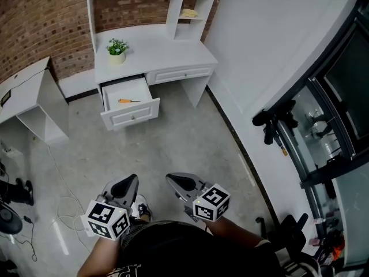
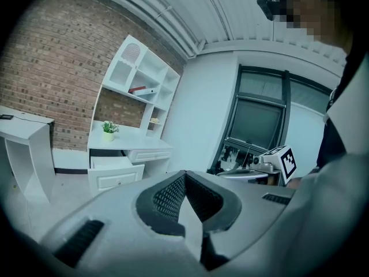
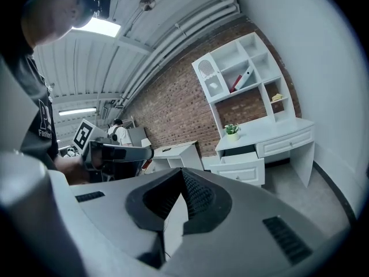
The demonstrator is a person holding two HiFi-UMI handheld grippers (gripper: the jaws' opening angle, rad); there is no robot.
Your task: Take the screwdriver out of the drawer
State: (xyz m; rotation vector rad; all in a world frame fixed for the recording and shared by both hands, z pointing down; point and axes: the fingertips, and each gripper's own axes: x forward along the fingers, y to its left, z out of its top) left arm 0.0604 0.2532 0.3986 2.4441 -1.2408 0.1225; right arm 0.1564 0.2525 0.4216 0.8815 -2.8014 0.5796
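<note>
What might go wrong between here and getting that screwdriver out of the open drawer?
The screwdriver is thin and lies flat in the drawer, so the jaws may nudge it aside rather than grip it. The left gripper and right gripper are both shut and must open first. A loose cable lies on the floor to the left, a possible trip hazard.

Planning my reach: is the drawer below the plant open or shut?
Open: the drawer is pulled out from the desk, and the screwdriver lies visible inside.
</note>
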